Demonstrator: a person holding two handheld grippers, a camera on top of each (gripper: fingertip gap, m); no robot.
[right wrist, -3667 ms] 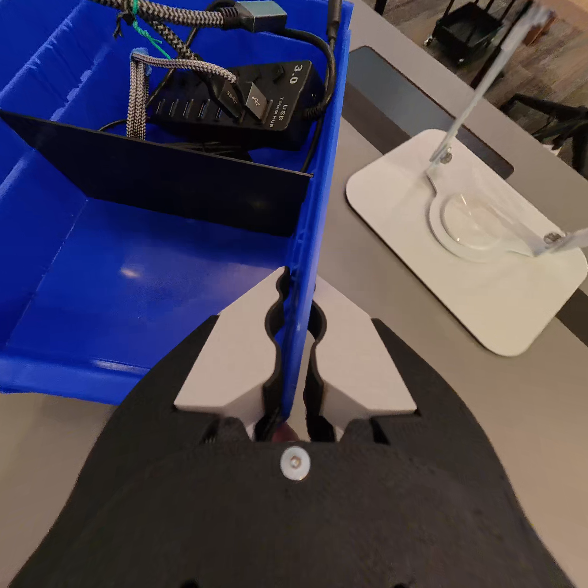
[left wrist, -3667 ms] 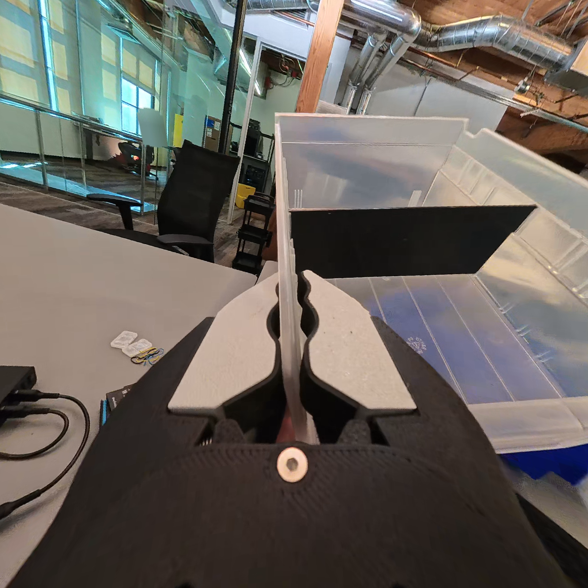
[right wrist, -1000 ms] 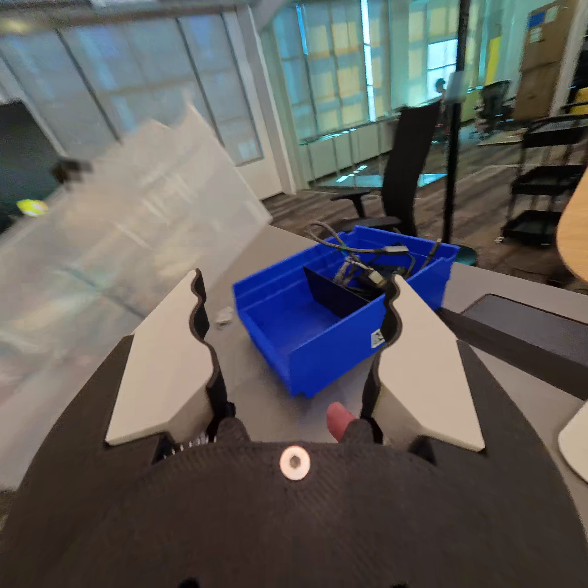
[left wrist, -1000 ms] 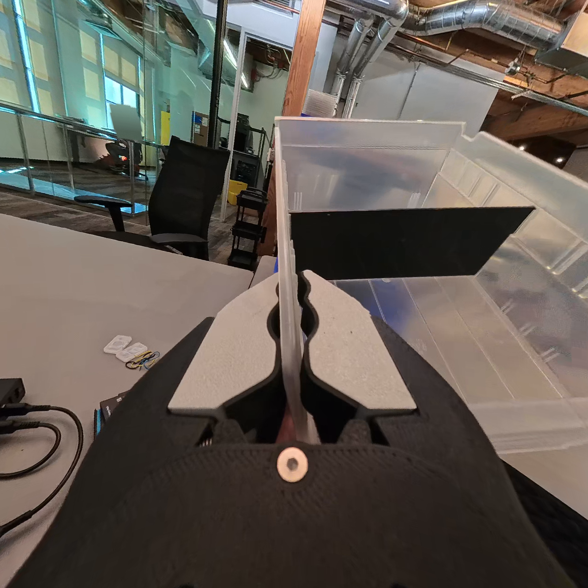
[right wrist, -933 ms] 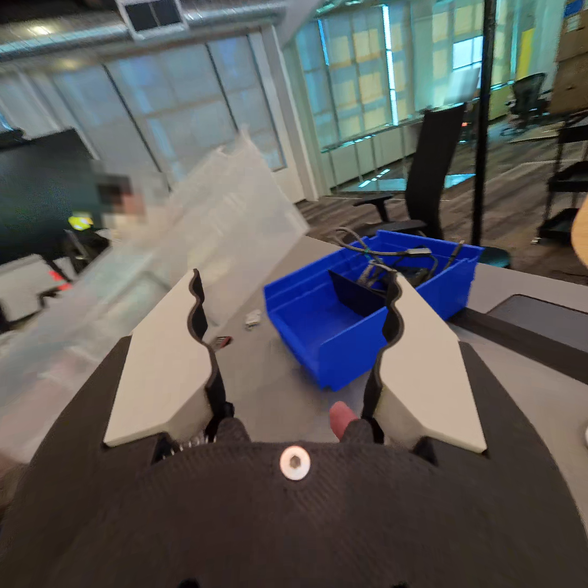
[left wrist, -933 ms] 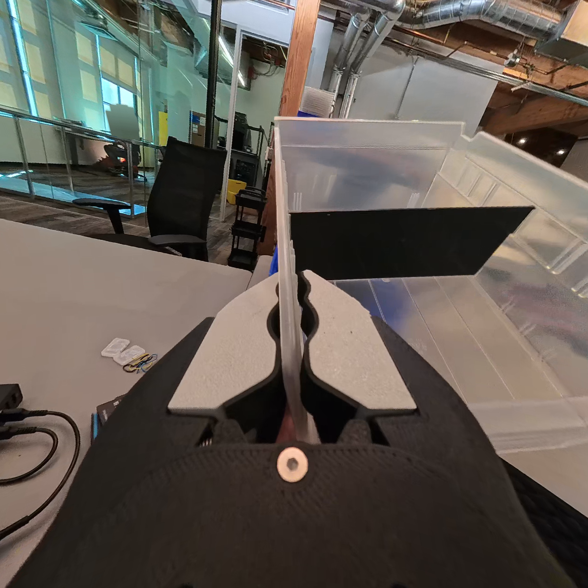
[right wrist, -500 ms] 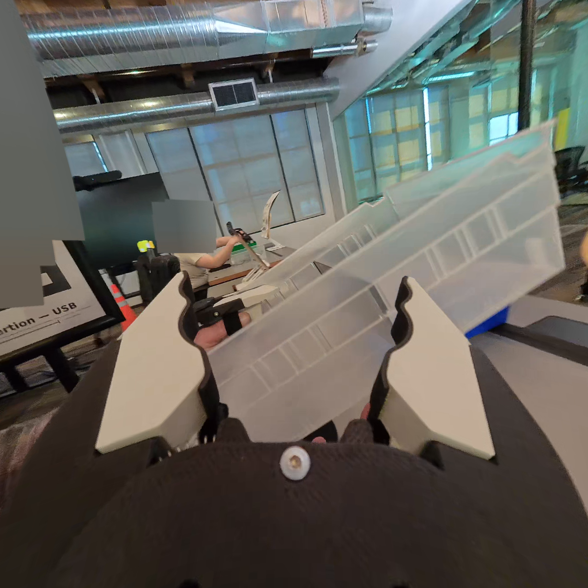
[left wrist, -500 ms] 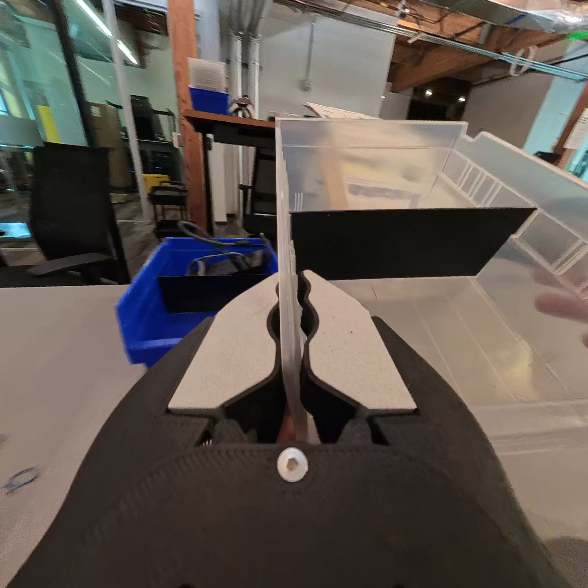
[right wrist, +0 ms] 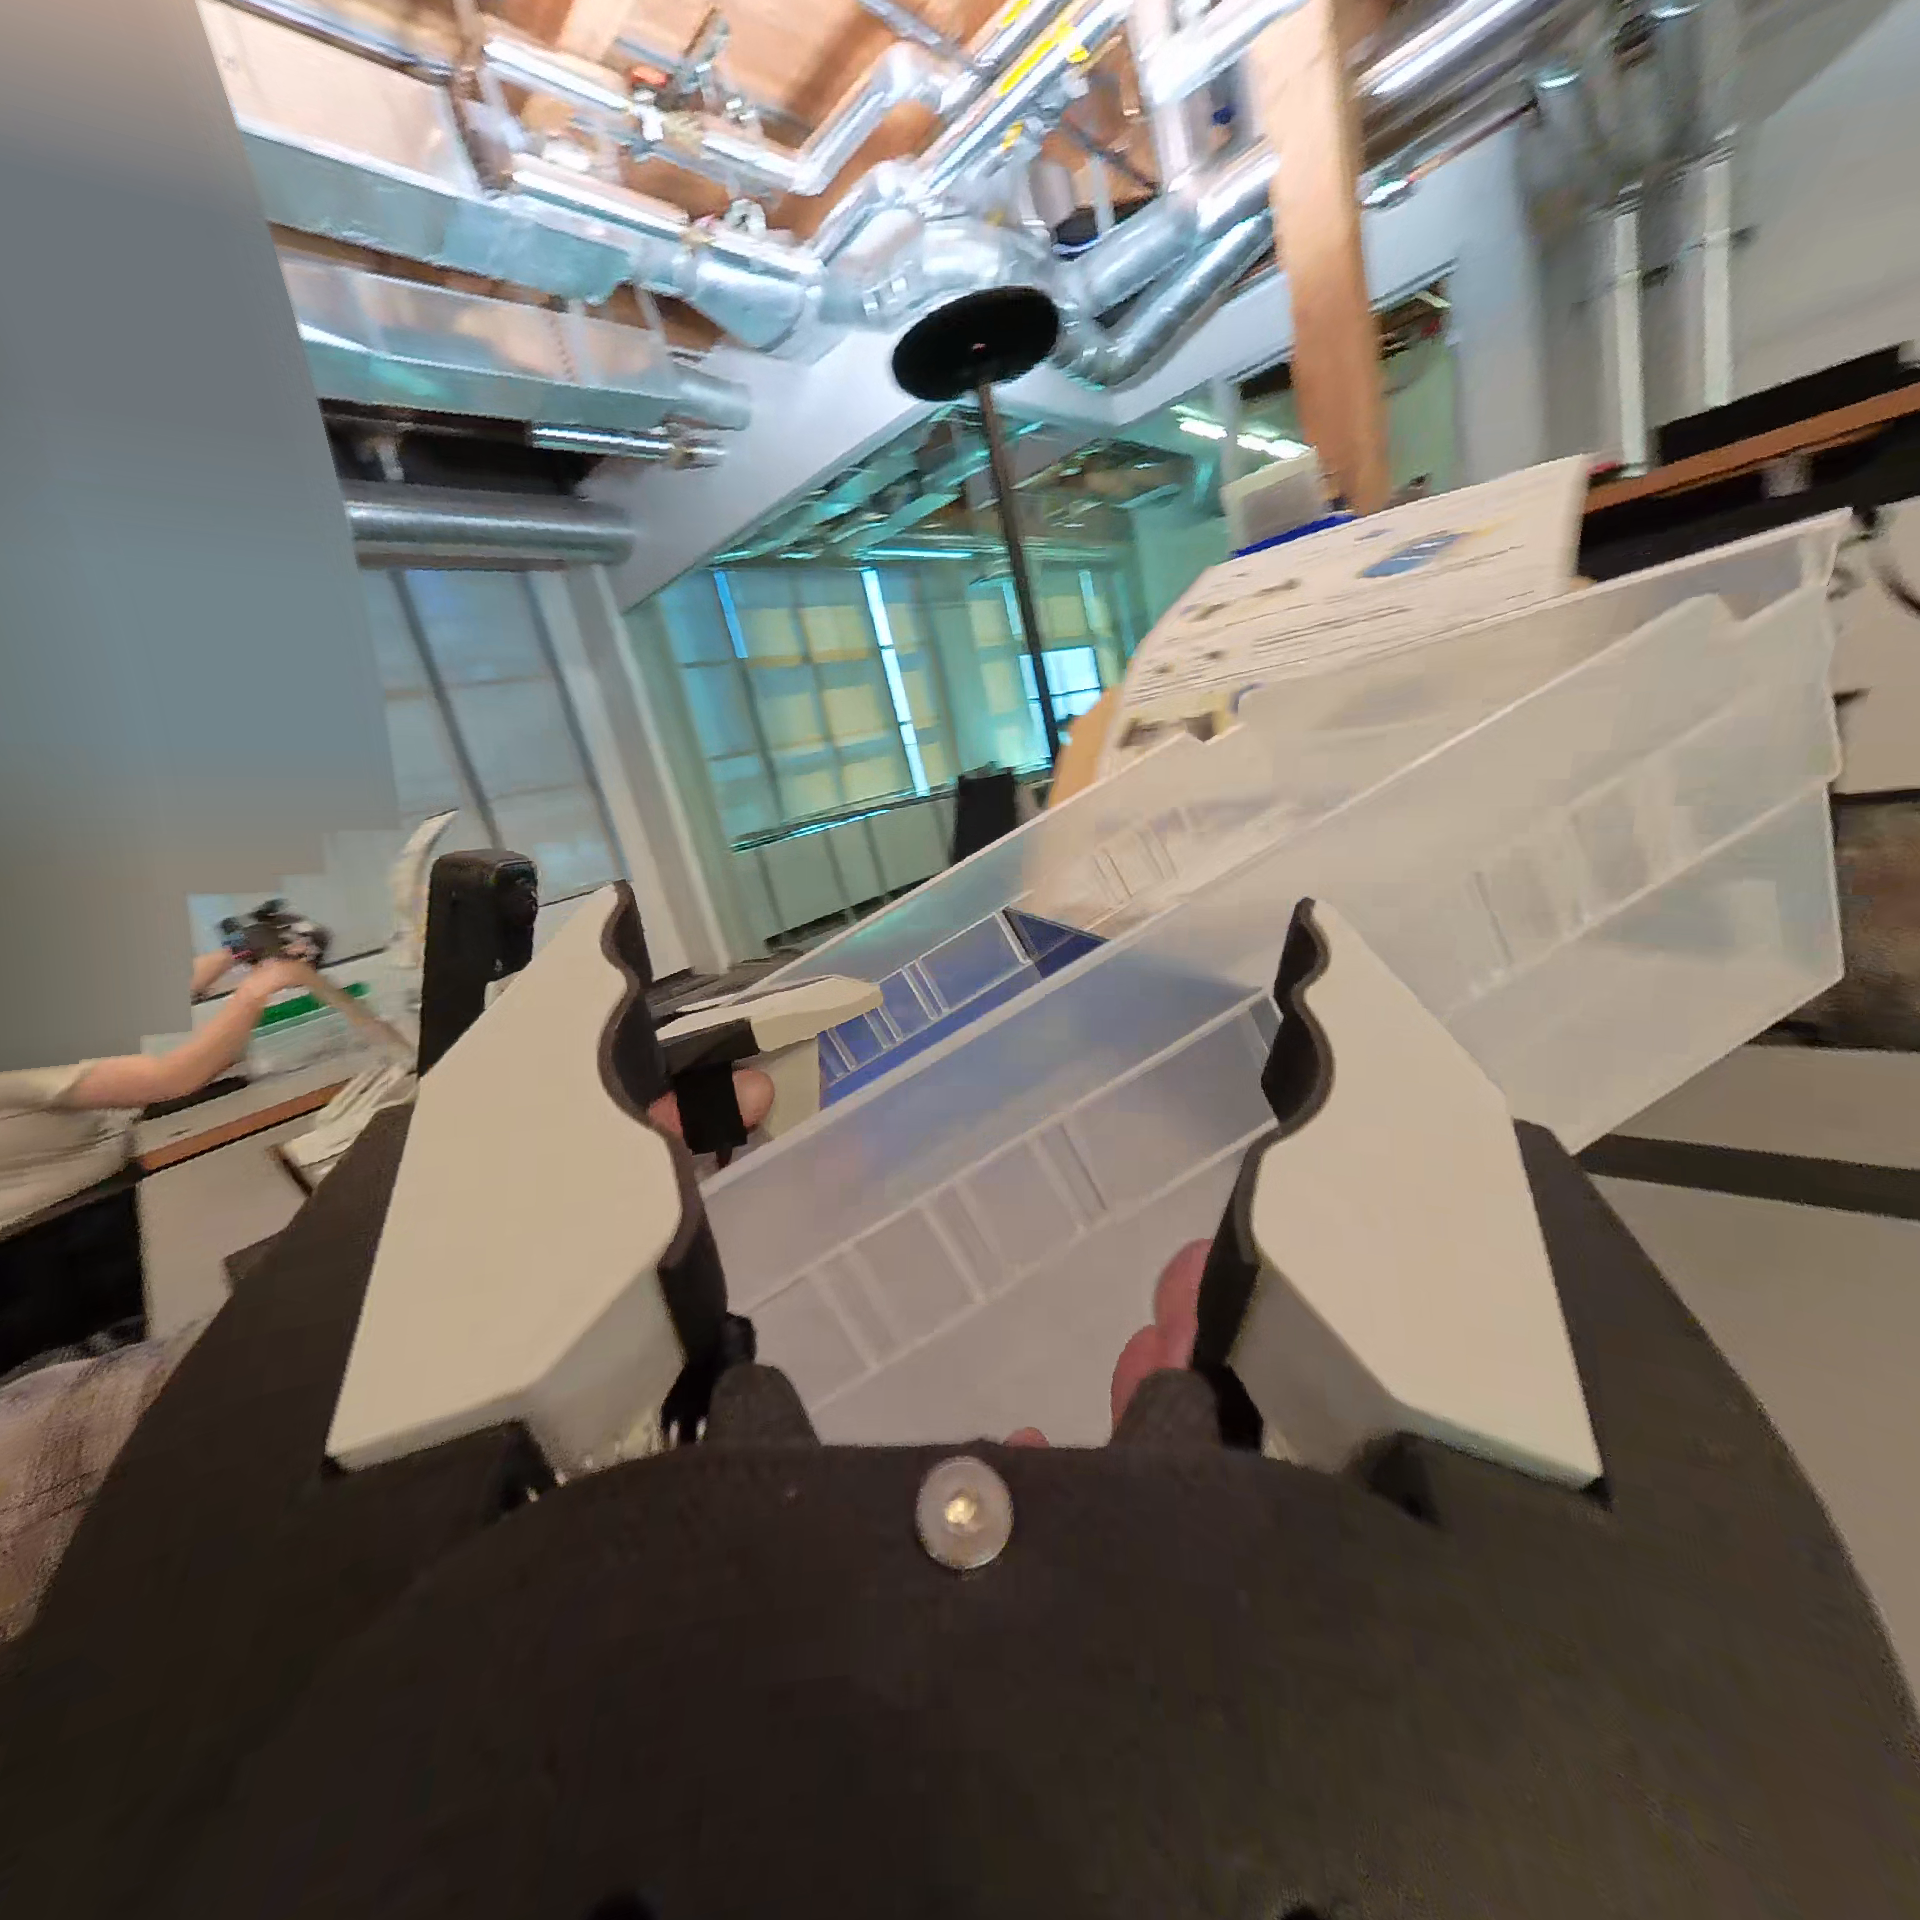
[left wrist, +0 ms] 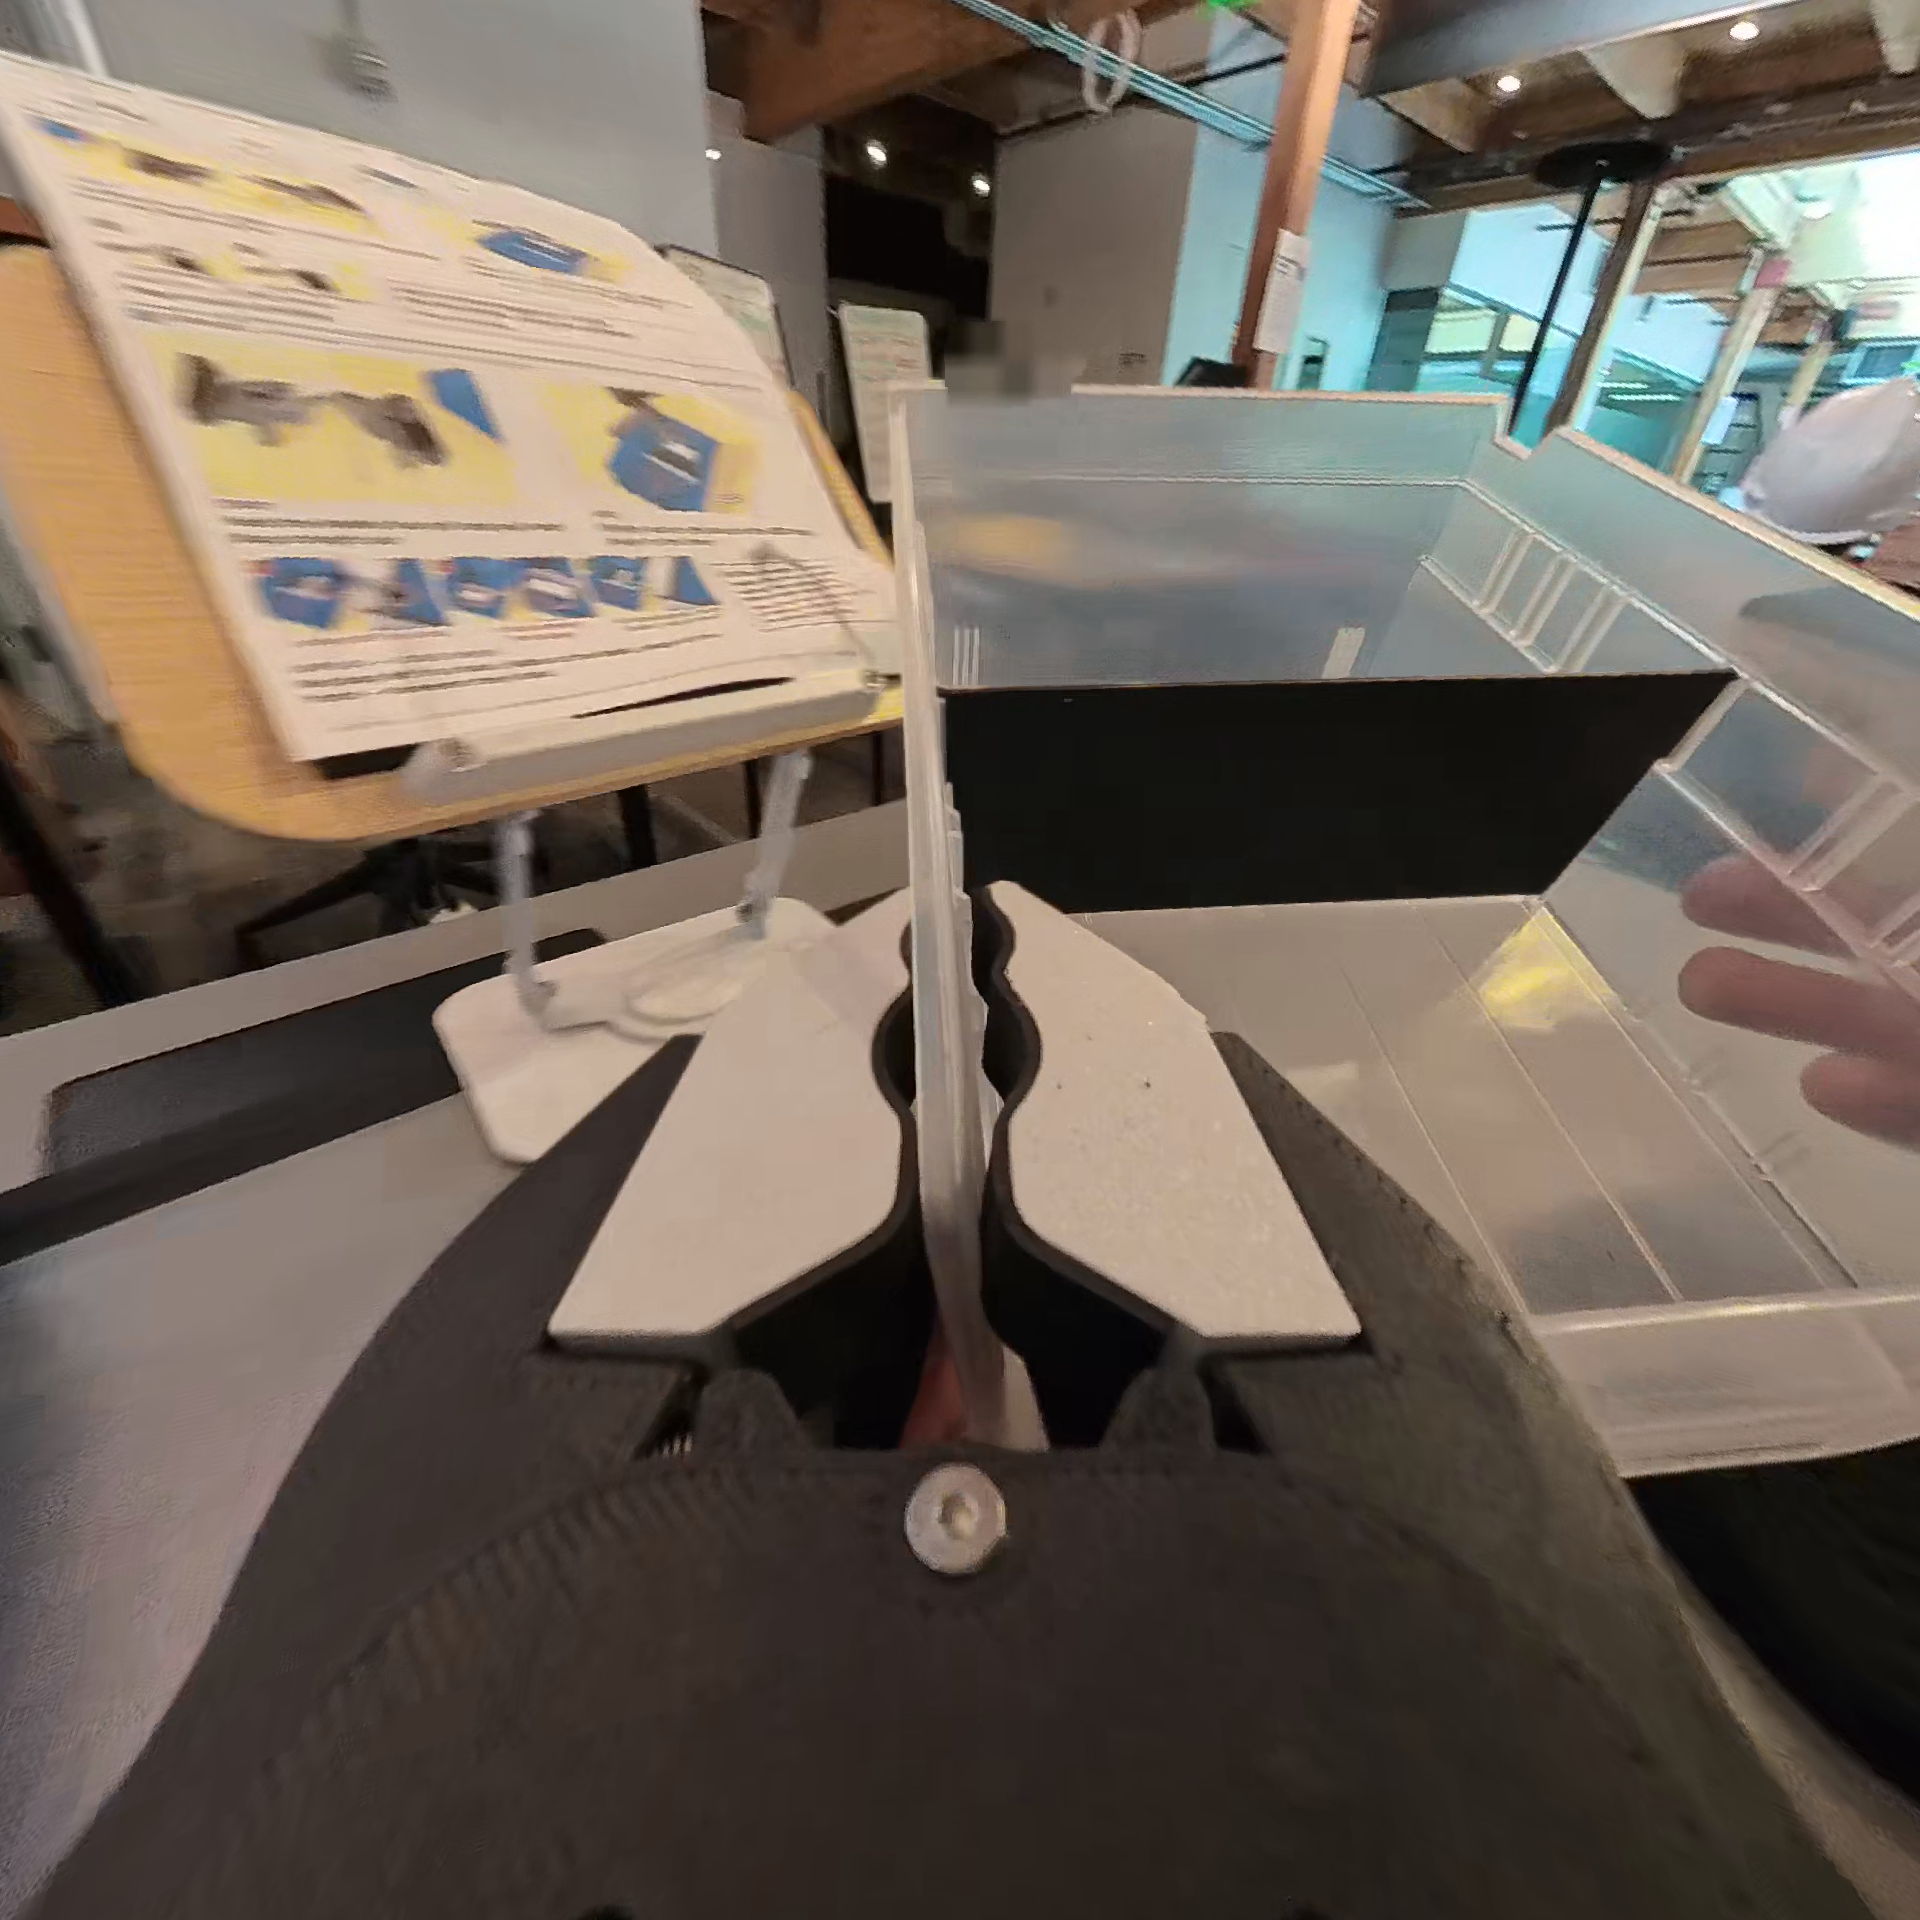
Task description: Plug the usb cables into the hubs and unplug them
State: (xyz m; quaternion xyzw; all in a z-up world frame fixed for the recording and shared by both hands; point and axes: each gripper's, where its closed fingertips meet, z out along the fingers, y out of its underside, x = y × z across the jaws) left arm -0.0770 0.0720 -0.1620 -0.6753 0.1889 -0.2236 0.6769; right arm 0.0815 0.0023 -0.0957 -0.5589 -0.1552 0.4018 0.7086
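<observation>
Left wrist view: left gripper (left wrist: 951, 1049) clamped on side wall of clear plastic bin (left wrist: 1195, 540), wall pinched edge-on between both fingers, so bin carried off the desk (left wrist: 156, 1351) by one wall alone. Black divider (left wrist: 1299, 779) upright across bin interior; both compartments empty. Fingers of a hand (left wrist: 1797, 1008) visible through far wall, probably steadying the bin. Instruction sheet on tilted stand (left wrist: 436, 468) behind, its white base on desk.

Right wrist view: right gripper (right wrist: 961, 1091) with fingers spread wide, holding nothing; clear bin tilted just ahead of it, outer ribbed wall facing camera. Contact with that wall not resolvable, motion blur. Blue patch (right wrist: 935, 997) seen through clear plastic, likely the blue bin holding the task items.

USB cables and hubs not in view; plugging not yet begun. Judgement: bin being repositioned as workspace setup.
</observation>
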